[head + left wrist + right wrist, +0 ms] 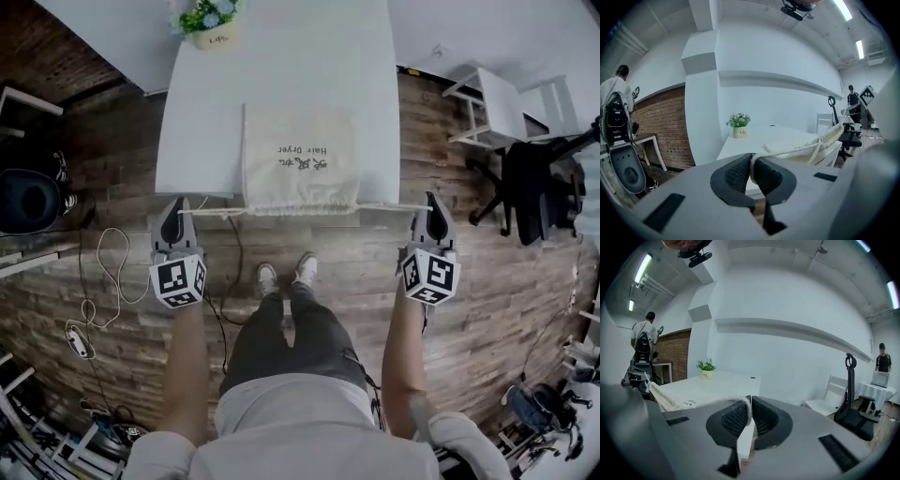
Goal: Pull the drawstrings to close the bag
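A cream drawstring bag (298, 159) printed "Hair Dryer" lies flat on the white table (187, 141), its gathered mouth at the near edge. White drawstrings (220, 212) run out of the mouth to both sides, stretched nearly straight. My left gripper (172, 223) is shut on the left cord end, off the table's left corner. The cord (787, 153) leads from its pads to the bag (829, 137). My right gripper (434, 217) is shut on the right cord end (394, 206), past the table's right edge. That cord (717, 404) curls over its left pad.
A small potted plant (211, 23) stands at the table's far end. A black office chair (539, 183) and a white chair (497, 103) are on the right. Cables (103, 281) lie on the wooden floor at left. My feet (286, 274) are at the table's edge.
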Demonstrator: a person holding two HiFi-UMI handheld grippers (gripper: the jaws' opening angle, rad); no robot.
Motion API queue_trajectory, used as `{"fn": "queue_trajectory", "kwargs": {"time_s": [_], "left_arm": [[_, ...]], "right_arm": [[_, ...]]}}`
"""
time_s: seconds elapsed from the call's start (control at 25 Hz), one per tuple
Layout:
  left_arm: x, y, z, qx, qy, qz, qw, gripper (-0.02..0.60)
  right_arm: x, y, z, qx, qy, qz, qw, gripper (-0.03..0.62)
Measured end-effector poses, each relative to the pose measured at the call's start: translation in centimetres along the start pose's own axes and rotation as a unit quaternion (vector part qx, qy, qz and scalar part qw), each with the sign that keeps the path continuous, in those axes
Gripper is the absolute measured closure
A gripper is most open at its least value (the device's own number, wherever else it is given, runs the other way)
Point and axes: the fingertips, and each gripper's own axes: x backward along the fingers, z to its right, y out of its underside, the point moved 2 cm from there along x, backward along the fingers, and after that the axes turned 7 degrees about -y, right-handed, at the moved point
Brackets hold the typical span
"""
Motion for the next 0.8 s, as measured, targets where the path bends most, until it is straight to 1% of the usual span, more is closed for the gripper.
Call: {"fn": "queue_trajectory", "kwargs": {"time_s": [0.08,0.2,0.36,0.48,0.68,0.8], "left_arm": [[0.7,-1.6,-0.1,0.001,-0.006,0.005,1.0,0.565],[2.0,-3.9,-0.3,0.001,-0.016,0.009,0.9998,0.565],[3.2,-7.0,-0.1,-0.026,-0.016,0.017,0.9994,0.565],[3.7,-9.0,-0.5,-0.039,-0.02,0.028,0.9987,0.565],[4.5,-12.4,-0.5,-0.05,-0.026,0.058,0.9967,0.565],[5.1,-14.6,-0.5,-0.049,-0.03,0.081,0.9951,0.565]], "right_arm": [[0.6,-2.0,0.3,-0.006,0.013,0.017,1.0,0.557],[1.7,-4.7,1.0,-0.006,0.02,0.031,0.999,0.556],[3.0,-8.1,2.6,-0.008,0.023,0.056,0.998,0.556],[3.5,-10.2,3.2,-0.016,0.021,0.077,0.997,0.556],[4.9,-13.2,4.2,-0.008,0.024,0.101,0.995,0.557],[5.7,-15.3,4.6,0.005,0.023,0.12,0.993,0.557]]}}
